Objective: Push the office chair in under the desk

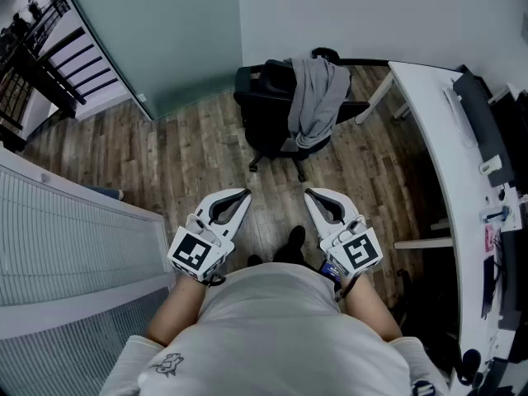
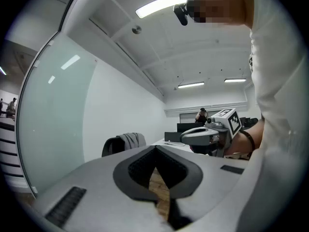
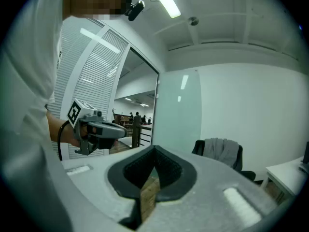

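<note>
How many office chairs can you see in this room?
1. The black office chair, a grey garment draped over its back, stands on the wood floor, out from under the white desk. Others may be hidden beyond the views.

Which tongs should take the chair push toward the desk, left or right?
Probably left. The left tongs sit on the office chair's side away from the desk, so they can shove it deskward; the right tongs are desk-side. Both shut, neither touching it.
</note>
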`<state>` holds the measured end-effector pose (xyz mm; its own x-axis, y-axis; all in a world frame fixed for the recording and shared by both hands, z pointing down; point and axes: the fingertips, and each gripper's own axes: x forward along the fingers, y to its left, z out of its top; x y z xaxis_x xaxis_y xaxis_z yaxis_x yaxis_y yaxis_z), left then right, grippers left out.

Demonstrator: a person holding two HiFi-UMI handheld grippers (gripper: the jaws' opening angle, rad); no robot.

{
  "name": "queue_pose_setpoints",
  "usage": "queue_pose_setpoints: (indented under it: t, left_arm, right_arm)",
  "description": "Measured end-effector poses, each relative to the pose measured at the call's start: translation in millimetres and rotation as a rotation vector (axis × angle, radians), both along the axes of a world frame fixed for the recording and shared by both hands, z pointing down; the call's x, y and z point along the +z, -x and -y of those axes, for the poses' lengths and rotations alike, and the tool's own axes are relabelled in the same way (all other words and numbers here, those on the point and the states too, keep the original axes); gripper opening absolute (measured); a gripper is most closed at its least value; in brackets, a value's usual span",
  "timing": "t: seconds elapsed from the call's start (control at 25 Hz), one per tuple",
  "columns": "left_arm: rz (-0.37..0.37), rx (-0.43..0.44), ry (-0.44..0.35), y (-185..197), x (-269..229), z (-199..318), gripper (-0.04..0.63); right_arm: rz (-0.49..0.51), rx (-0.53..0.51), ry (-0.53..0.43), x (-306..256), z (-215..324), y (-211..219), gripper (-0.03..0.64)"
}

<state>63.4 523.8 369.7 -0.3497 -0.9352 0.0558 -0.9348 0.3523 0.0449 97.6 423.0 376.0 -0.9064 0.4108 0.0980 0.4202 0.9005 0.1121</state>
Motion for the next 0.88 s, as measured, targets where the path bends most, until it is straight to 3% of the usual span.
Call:
queue_pose_setpoints:
  t: [0.88]
  left_arm:
    - [-0.051,0.029,0.029,41,35,55,-0.002]
  right_arm:
    - [-0.030,0.005,0.019,22,59,37,0.003]
